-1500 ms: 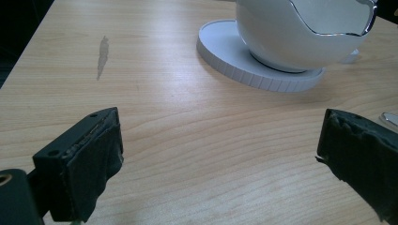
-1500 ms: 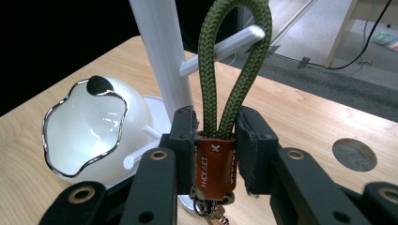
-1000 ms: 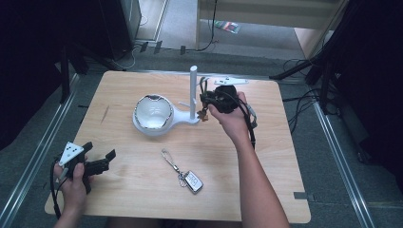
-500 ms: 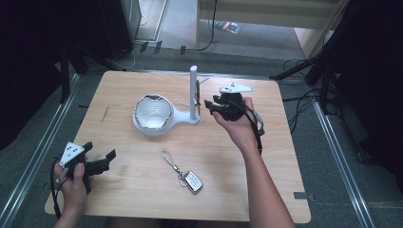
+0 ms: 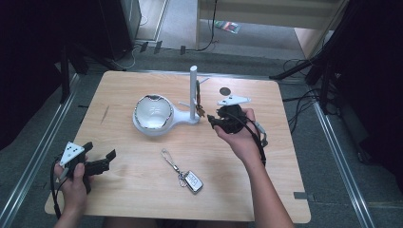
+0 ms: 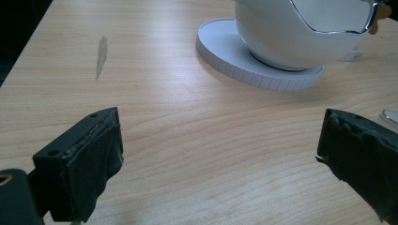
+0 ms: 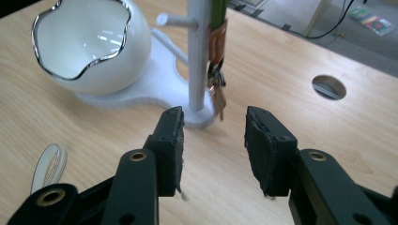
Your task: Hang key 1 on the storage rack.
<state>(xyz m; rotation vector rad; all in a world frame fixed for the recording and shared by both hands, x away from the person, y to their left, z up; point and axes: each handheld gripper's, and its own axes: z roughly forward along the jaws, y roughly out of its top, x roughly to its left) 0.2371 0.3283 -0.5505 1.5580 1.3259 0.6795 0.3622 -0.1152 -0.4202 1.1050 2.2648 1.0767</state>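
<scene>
Now we are holding the right tongs (image 7: 213, 136) parted and empty, their jaws having just been opening, near the keys (image 7: 217, 79) hanging on the white stand (image 7: 197, 56); our left tongs (image 6: 220, 154) are waiting wide apart over the worktop (image 5: 142, 190), leaving the car key (image 5: 192, 180) untouched.

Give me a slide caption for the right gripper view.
Right gripper, fingers apart and empty, faces keys hanging on a white stand beside a white bowl.
</scene>
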